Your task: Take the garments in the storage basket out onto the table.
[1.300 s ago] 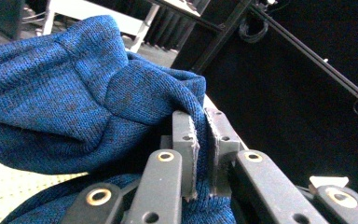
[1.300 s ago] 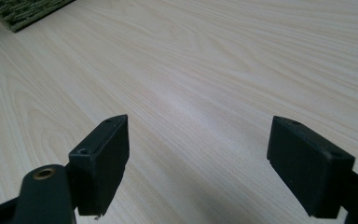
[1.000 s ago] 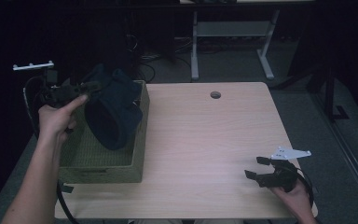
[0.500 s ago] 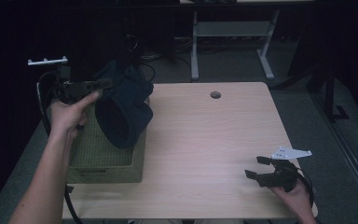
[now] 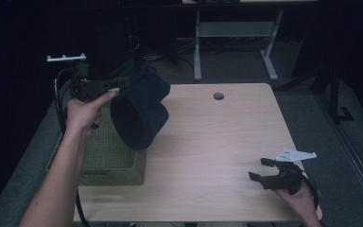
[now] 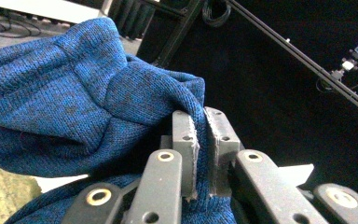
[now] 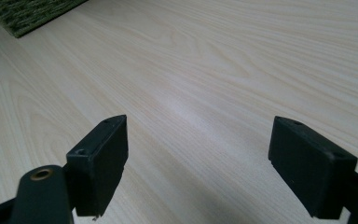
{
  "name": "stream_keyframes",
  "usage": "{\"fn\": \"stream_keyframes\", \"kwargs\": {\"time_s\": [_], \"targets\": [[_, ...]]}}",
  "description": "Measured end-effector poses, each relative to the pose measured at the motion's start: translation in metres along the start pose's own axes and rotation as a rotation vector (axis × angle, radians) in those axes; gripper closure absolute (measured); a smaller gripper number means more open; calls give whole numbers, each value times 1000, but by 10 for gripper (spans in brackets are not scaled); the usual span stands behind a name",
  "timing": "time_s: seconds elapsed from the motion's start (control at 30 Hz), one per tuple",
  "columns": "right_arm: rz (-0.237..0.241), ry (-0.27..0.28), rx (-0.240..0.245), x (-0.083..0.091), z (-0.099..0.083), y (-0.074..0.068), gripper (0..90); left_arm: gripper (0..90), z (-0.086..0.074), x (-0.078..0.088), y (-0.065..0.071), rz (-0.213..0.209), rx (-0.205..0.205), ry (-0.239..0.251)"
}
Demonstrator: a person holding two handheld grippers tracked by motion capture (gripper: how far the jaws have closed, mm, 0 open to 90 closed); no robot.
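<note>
A dark blue knitted garment (image 5: 139, 111) hangs in the air above the right side of an olive green woven basket (image 5: 108, 163), which stands at the table's left. My left gripper (image 5: 123, 82) is shut on an upper edge of the garment. In the left gripper view the blue knit (image 6: 74, 98) is pinched between the two grey pads (image 6: 186, 140). My right gripper (image 5: 261, 169) rests low at the table's near right corner, jaws wide apart. In the right gripper view its fingers (image 7: 98, 163) frame bare wood, with nothing between them.
The light wood table (image 5: 217, 137) has a round cable hole (image 5: 218, 96) near its far edge. A corner of the green basket (image 7: 32, 14) lies far off in the right gripper view. Behind the table stand a white desk frame (image 5: 231, 33) and dark floor.
My left hand has carried the blue garment to the right and a little up, away from the basket's middle toward its right edge. The right hand has stayed still.
</note>
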State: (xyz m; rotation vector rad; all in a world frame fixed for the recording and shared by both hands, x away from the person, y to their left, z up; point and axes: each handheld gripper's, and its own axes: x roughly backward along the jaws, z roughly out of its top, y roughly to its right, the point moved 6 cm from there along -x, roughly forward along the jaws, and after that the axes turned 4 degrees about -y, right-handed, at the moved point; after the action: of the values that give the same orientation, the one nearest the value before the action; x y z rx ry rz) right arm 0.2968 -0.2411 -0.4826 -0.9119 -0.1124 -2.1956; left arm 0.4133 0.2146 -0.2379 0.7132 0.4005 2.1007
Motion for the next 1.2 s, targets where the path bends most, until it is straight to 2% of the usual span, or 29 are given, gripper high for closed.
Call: {"fn": "stream_keyframes", "kwargs": {"time_s": [0.67,0.87,1.2], "targets": [[4,11,1,3,1,0,194,840,-13,-51,21,-80,-6,-55],[5,16,-1,4,1,0,194,840,-20,-67,25,-89,-12,-80],[6,20,4,5,1,0,194,840,-35,-96,28,-114,10,-112]]}}
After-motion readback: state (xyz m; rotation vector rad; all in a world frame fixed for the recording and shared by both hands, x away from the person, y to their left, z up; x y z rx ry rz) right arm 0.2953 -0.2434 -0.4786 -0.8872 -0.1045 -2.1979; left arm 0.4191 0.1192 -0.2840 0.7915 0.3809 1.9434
